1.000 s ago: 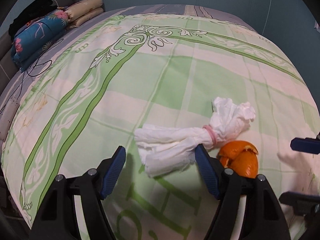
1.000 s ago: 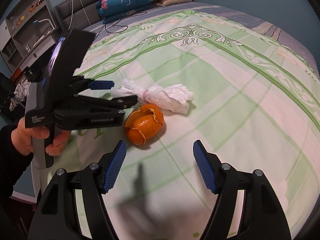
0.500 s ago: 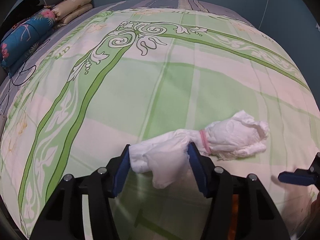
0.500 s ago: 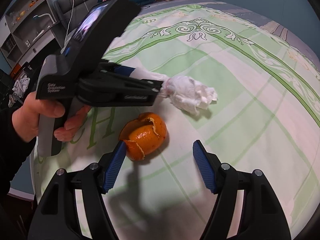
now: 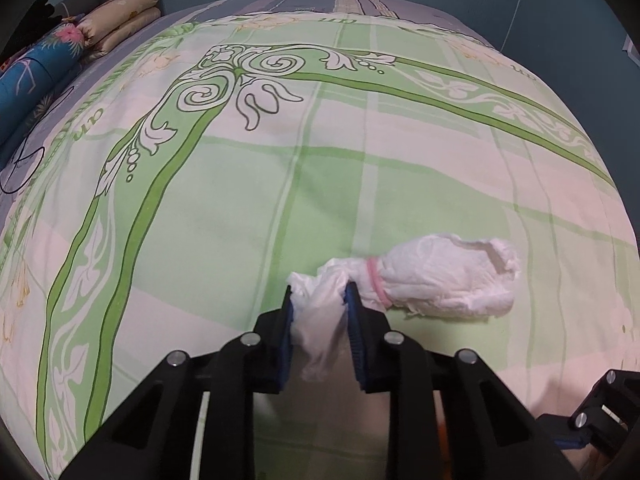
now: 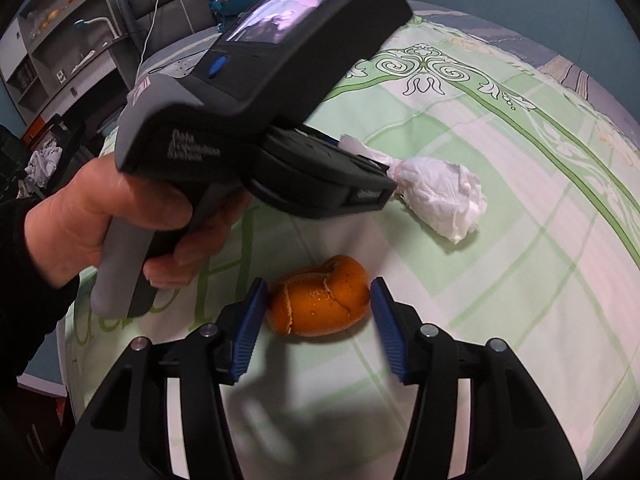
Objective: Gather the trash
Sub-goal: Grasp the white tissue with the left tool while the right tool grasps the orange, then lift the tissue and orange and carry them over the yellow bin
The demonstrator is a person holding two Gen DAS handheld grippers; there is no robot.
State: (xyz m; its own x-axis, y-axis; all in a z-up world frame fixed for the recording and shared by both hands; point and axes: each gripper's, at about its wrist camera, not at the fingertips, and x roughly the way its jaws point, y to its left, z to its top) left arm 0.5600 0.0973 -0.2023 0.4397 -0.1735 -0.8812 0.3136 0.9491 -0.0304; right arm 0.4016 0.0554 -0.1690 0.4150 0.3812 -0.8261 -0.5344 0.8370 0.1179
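White tissue is what I have in my left gripper (image 5: 318,312): its blue pads are pinched together on the loose tail of a crumpled white paper wad tied with a pink rubber band (image 5: 436,280). The fatter end of that wad sticks out to the right past the band, and whether it hangs free or touches the green-and-cream patterned bedspread (image 5: 240,208) I cannot tell from either view. I count that piece as secured, though not yet dropped anywhere, since no bin or bag shows in either view.

Still to do is the hollow orange peel shell (image 6: 320,296). It lies on the bedspread right between the fingers of my right gripper (image 6: 316,320), whose jaws stand apart on either side of it. The left pad looks to be just at the peel, the right pad just beside it, so I judge the grasp lined up but not made.

The peel is split along ragged edges, with a pale pith rim showing, and looks thin and springy, so it will likely crush a little under the pads. The tissue wad is soft, wrinkled, and cinched narrow at the band.
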